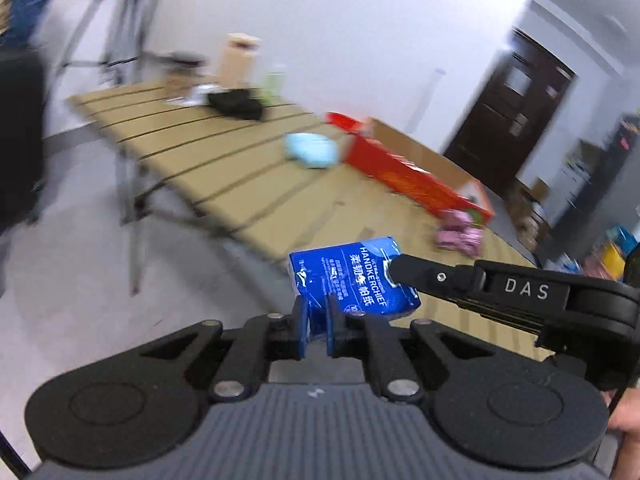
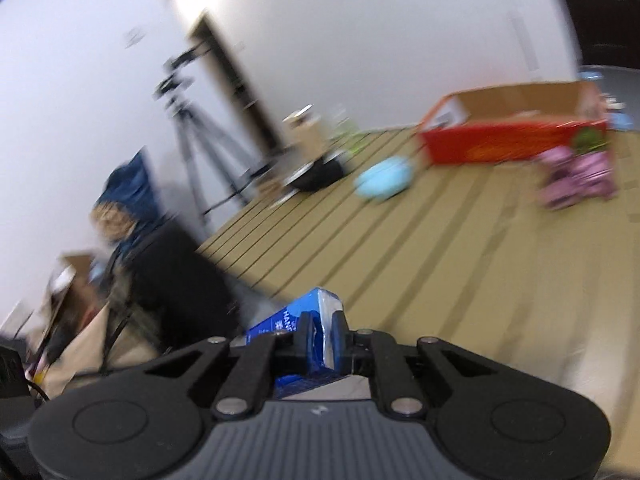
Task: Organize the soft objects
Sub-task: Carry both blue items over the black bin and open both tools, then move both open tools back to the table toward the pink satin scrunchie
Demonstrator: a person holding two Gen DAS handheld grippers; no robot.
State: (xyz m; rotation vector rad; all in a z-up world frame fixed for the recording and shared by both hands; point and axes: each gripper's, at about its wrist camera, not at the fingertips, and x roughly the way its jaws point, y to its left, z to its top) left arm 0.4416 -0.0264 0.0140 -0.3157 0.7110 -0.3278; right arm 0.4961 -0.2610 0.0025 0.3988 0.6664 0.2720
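A blue handkerchief tissue pack [image 1: 352, 276] hangs in the air just off the near edge of the slatted tan table [image 1: 240, 172]. My left gripper [image 1: 316, 312] is shut on its lower edge. One of the right gripper's fingers [image 1: 432, 276] comes in from the right and presses the pack's upper right corner. In the right wrist view my right gripper [image 2: 322, 320] is shut on the same pack [image 2: 280, 320]. On the table lie a light blue soft bundle [image 1: 310, 150] [image 2: 384, 178] and a pink soft item [image 1: 460, 232] [image 2: 576, 176].
A red open cardboard box [image 1: 400, 172] [image 2: 500, 144] stands along the table's far side, next to the pink item. A black object [image 1: 236, 104] and some containers crowd the table's far end. A tripod [image 2: 200, 140] and a dark bag [image 2: 176, 280] stand on the floor.
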